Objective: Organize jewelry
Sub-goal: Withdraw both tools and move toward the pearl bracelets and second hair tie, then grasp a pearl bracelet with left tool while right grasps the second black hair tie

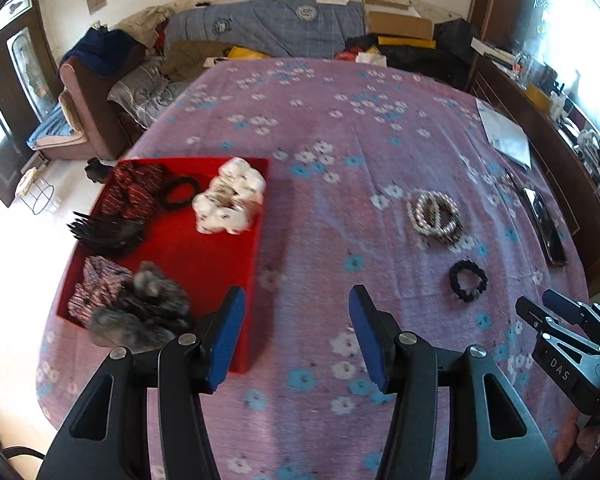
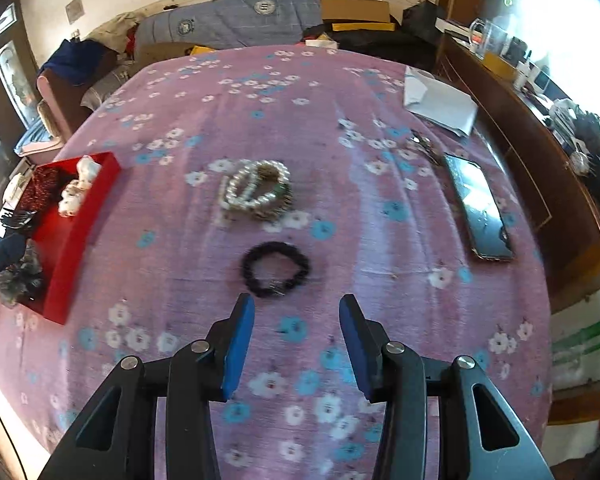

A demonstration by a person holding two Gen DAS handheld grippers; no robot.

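The left gripper (image 1: 296,336) hangs above the flowered purple cloth (image 1: 340,128) with its blue-padded jaws spread wide and nothing between them. Just beyond and outside its left jaw sits the red tray (image 1: 204,252), whose near corner lies almost under that jaw's tip. In the tray, nearest the jaw, a grey fuzzy scrunchie (image 1: 140,312) lies against a patterned red-and-white one (image 1: 96,288); farther ahead are a dark claw clip (image 1: 108,228), a dark red patterned scrunchie (image 1: 134,190), a thin black hair tie (image 1: 180,192) and a white floral scrunchie (image 1: 230,196). The right gripper (image 2: 296,340) likewise holds its jaws apart and empty over the cloth. Directly ahead of its gap, just past the left jaw's tip, lies a black beaded bracelet (image 2: 275,268), not touched by either jaw. Farther ahead on the same line rests a pile of pearl bracelets (image 2: 256,190), apart from the black one. Well off beyond the right jaw a phone (image 2: 478,206) lies flat on the cloth, with white paper (image 2: 440,106) farther on. From the left wrist view, both bracelets lie ahead of and outside the right jaw.
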